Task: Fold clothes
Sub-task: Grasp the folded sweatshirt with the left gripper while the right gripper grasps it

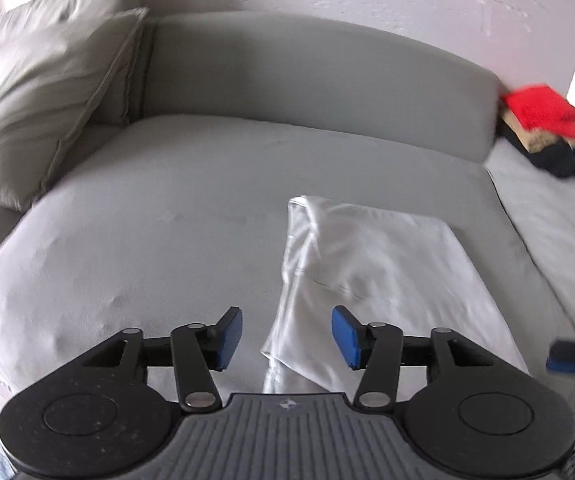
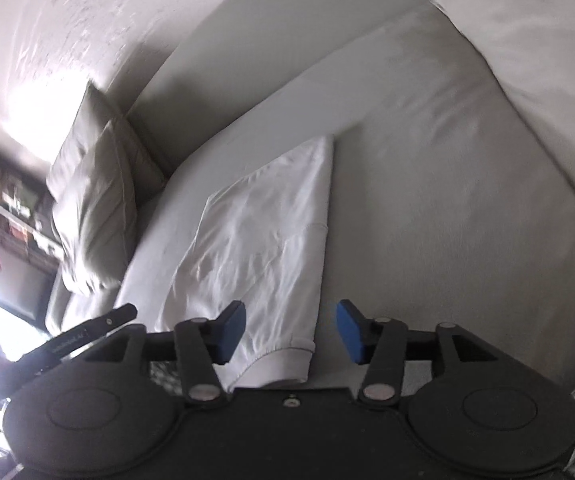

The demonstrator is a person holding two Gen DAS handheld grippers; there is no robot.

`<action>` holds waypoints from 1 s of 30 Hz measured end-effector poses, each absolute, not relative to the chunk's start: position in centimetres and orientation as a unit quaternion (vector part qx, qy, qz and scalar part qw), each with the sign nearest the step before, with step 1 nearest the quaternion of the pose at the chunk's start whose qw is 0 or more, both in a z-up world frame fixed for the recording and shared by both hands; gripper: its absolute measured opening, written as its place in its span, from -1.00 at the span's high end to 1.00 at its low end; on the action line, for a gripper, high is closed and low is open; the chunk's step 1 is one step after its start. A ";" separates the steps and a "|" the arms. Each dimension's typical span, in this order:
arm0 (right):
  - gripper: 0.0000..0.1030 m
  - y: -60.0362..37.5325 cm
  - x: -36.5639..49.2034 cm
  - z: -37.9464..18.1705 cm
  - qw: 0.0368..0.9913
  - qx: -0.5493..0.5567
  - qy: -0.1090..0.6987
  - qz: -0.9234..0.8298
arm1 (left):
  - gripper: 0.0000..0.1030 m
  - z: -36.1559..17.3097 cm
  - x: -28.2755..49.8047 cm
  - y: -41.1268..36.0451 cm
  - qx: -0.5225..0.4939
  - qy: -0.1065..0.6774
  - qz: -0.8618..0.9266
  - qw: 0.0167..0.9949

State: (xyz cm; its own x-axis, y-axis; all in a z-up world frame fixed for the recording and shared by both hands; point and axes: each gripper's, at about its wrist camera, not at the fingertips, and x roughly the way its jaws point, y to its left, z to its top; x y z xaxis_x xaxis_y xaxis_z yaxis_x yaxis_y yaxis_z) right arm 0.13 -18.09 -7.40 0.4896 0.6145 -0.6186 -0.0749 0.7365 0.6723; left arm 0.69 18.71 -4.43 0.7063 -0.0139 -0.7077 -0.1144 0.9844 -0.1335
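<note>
We see the folded white garment (image 1: 371, 276) lying flat on the grey sofa (image 1: 167, 208) seat. Our left tool (image 1: 286, 336) and right tool (image 2: 290, 332) hover above its near edge, both spread wide and holding nothing.

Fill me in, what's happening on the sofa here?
A person with a handheld gripper in each hand is folding clothes on a grey sofa. A white garment lies partly folded on the seat cushion. Both the left gripper and right gripper are open above its near edge, holding nothing. A stack of red and dark clothes sits at the far end of the sofa, and beige pillows lean against the backrest.
</note>
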 end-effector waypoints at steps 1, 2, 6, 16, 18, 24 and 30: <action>-0.01 -18.3 0.4 -7.7 0.805 0.308 0.461 0.211 | -0.01 -4.7 1.1 19.4 -0.102 0.389 0.020 0.915; -0.02 -18.6 0.7 -7.9 0.798 0.324 0.463 0.209 | -0.03 -5.0 1.7 20.1 -0.123 0.399 0.009 0.909; -0.02 -19.2 2.4 -8.9 0.771 0.381 0.467 0.206 | -0.06 -7.0 4.2 23.0 -0.219 0.436 -0.029 0.873; 0.14 -18.5 5.5 -11.5 0.734 0.406 0.506 0.200 | -0.28 -10.0 8.0 24.9 -0.294 0.499 -0.107 0.808; 0.17 -18.6 5.7 -11.7 0.730 0.409 0.510 0.198 | -0.38 -10.1 8.8 24.7 -0.287 0.514 -0.126 0.798; 0.31 -18.6 7.2 -12.4 0.722 0.421 0.516 0.189 | -0.57 -11.2 11.6 22.6 -0.278 0.545 -0.180 0.770; 0.40 -17.8 10.0 -13.8 0.711 0.442 0.515 0.185 | -0.33 -11.8 13.9 21.3 -0.285 0.545 -0.196 0.764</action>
